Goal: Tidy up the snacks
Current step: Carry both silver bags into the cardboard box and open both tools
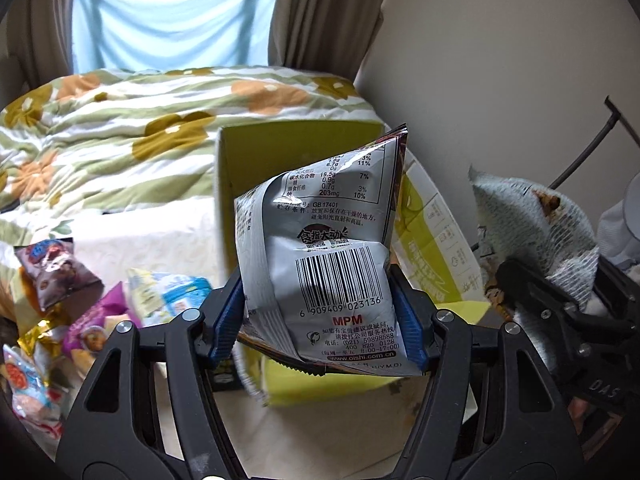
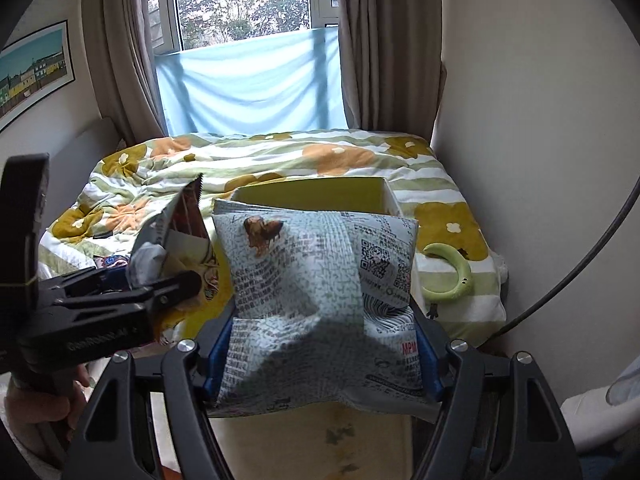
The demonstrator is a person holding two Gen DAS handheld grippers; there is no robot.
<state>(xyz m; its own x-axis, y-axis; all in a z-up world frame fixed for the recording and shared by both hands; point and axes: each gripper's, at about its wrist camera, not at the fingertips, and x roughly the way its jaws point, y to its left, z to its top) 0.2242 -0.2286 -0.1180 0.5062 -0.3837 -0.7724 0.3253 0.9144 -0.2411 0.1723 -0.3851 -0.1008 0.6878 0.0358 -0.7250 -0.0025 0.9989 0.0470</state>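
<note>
Two packets are in transit at once. Left gripper (image 1: 322,320) clamps a silver snack bag (image 1: 320,248) between its blue pads, barcode facing the camera; right gripper (image 2: 324,354) clamps a pale printed snack bag (image 2: 316,280). Both hang near the open yellow-green box (image 1: 280,148) standing on the bed. More packets (image 1: 60,280) lie loose at lower left. Step judged: carry-to-box. Next: bring each bag over the box mouth, lower it inside, then let the jaws part, one bag at a time so they don't jam.

Floral quilt (image 2: 280,160) under a window (image 2: 240,0) between brown curtains (image 2: 384,60), blue cloth (image 2: 252,88) across the sill.
</note>
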